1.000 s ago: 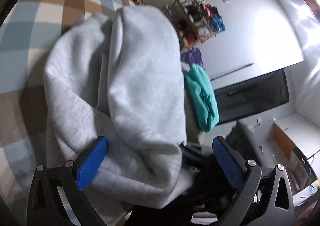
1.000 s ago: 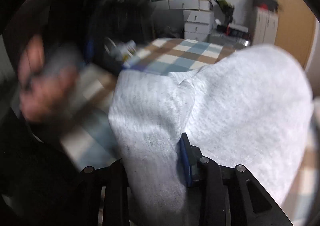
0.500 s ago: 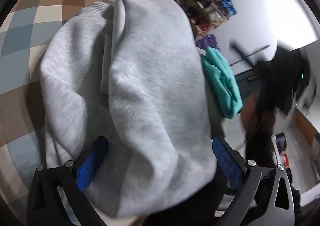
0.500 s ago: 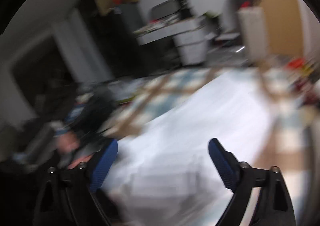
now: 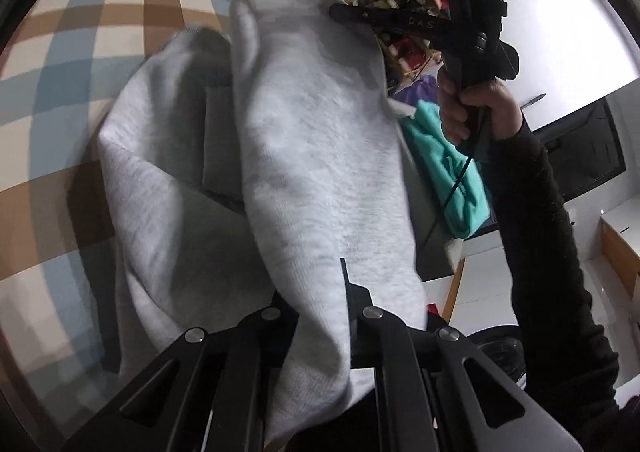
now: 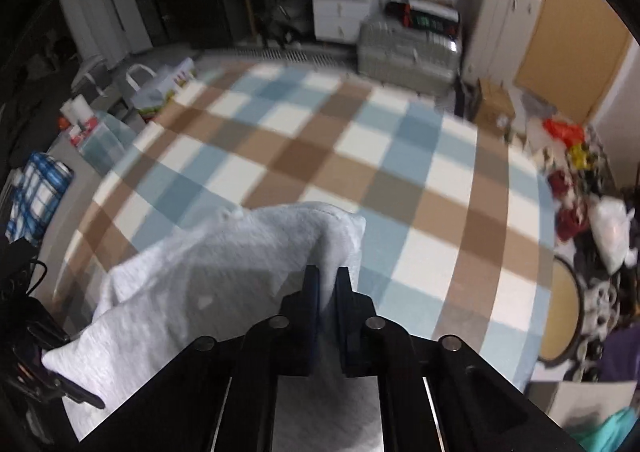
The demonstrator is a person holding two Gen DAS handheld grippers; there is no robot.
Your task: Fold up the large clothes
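Soft, matt grey fleece sweatshirt (image 5: 312, 156), faintly ribbed knit. Each hand-held gripper (image 6: 326, 284) is matt black plastic with shiny metal screws. Below, a checked woven cloth (image 6: 360, 156).

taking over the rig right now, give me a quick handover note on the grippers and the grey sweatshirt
Left gripper: jaws have just closed, shut on the near end of the light grey fleece sweatshirt.
Right gripper: jaws have just closed, shut on the far end of the same sweatshirt.
Sweatshirt: bunched lengthwise, over the blue, brown and white checked blanket.
Done: both ends gripped.
Left: probably spread it flat on the blanket, then fold.
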